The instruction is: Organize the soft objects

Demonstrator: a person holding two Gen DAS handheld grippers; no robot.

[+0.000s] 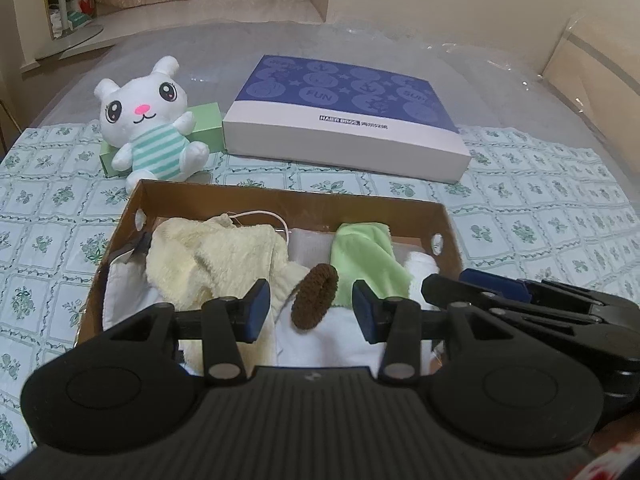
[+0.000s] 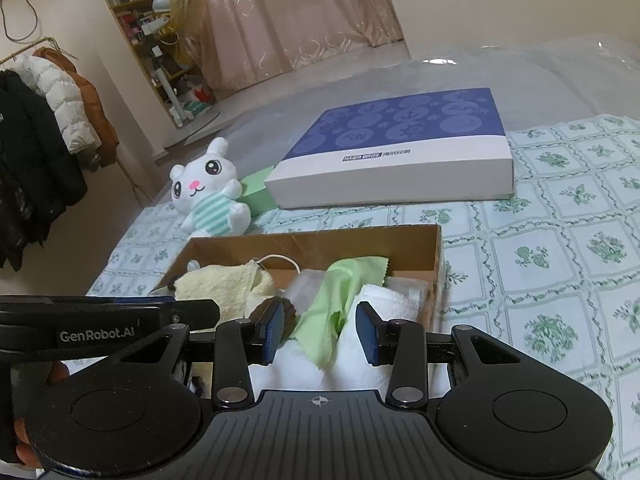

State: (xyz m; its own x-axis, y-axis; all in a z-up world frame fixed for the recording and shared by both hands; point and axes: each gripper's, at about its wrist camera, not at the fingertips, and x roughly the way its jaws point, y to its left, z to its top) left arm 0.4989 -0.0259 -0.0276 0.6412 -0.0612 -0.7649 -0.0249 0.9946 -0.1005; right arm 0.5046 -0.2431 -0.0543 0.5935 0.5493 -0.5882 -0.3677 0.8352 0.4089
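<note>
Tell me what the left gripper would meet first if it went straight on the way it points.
Most likely the brown hair tie, lying on white cloth in the cardboard box, right between the open left gripper pads. Depth is hard to judge; the white cloth under it could come first.

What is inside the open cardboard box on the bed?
The cardboard box holds a cream fluffy cloth, a green cloth, a brown hair tie, a white cord and white towels. They cover its floor, so anything beneath is unseen.
</note>
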